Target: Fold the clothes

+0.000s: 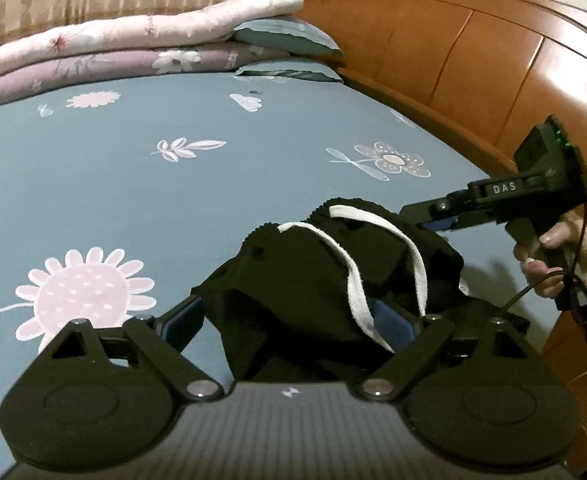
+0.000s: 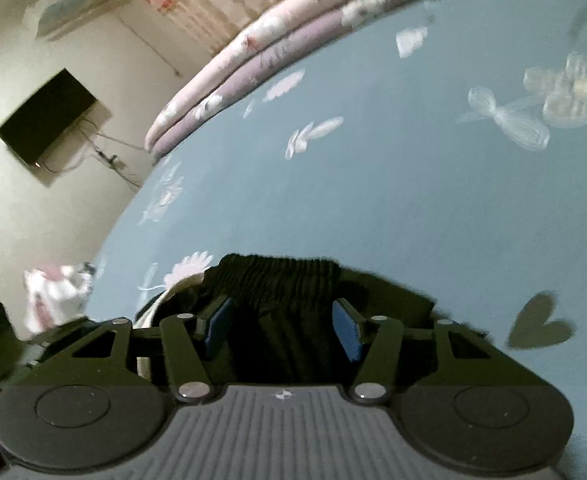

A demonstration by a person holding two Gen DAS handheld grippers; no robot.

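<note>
Left wrist view: black garment (image 1: 313, 280) bunched between left hand-held gripper's (image 1: 289, 322) spread jaws.

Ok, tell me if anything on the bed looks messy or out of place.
The black garment lies bunched in a heap on the blue floral sheet, not flat, its white drawstrings trailing loose across it. The folded quilts look tidy.

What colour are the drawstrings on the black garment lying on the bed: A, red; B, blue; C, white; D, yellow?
C: two white drawstrings loop across the black garment in the left wrist view.
</note>
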